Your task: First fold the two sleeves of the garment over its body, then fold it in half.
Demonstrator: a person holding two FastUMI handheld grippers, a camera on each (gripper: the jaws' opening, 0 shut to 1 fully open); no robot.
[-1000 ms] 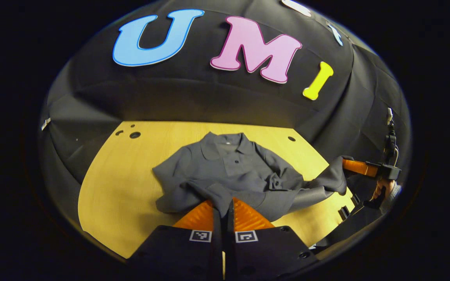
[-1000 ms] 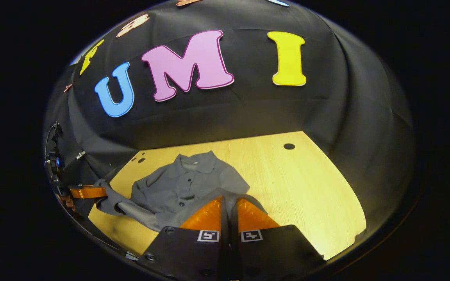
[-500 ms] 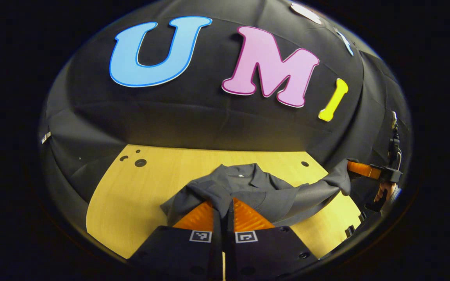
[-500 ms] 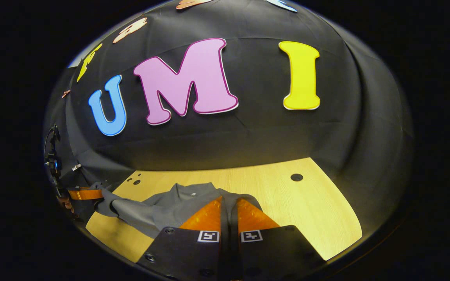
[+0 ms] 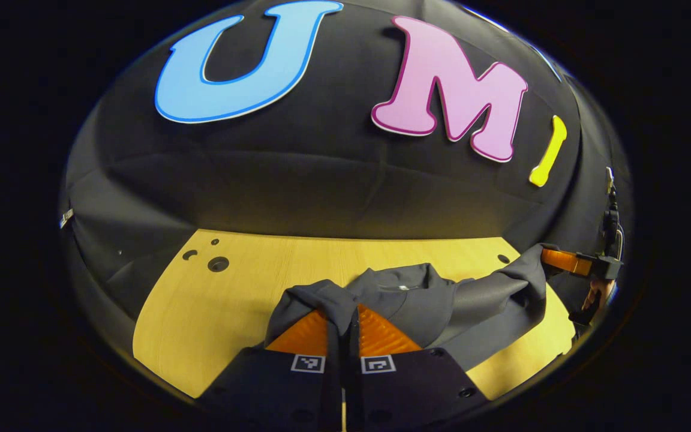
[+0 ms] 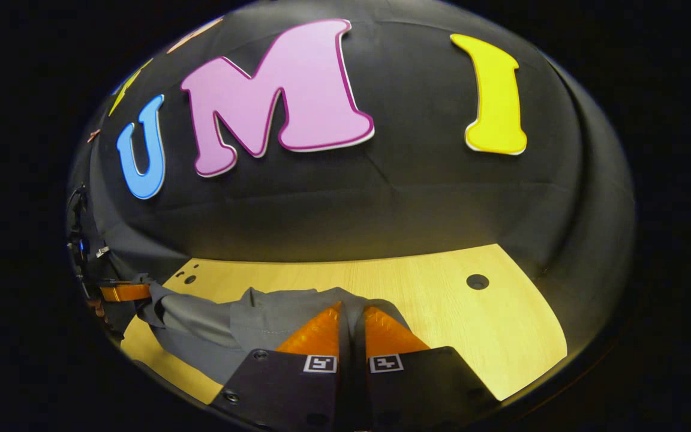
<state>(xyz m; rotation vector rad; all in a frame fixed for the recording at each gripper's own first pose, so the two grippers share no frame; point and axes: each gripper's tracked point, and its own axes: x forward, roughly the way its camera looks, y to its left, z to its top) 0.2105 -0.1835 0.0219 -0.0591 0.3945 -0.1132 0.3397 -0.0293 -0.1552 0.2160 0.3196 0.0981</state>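
Note:
A grey collared garment (image 5: 429,300) lies on the wooden table (image 5: 213,300), its near edge lifted and carried over its body toward the collar. My left gripper (image 5: 343,309) is shut on one corner of that raised edge. My right gripper (image 6: 351,309) is shut on the other corner of the garment (image 6: 261,315). Stretched cloth runs between the two. In the left gripper view the right gripper (image 5: 561,260) shows at far right, held by a hand (image 5: 594,294). In the right gripper view the left gripper (image 6: 122,291) shows at far left. The garment's buttons and sleeves are hidden under the raised layer.
The table (image 6: 471,324) has a round hole (image 6: 477,281) at its right rear and small holes (image 5: 218,263) at its left rear. The black cloth wall (image 5: 321,180) stands close behind the table's far edge. Bare wood lies left and right of the garment.
Both grippers have carried the garment's near edge forward and lower toward the collar; the open front with buttons, visible a second ago, is now covered, and the wall looms nearer.

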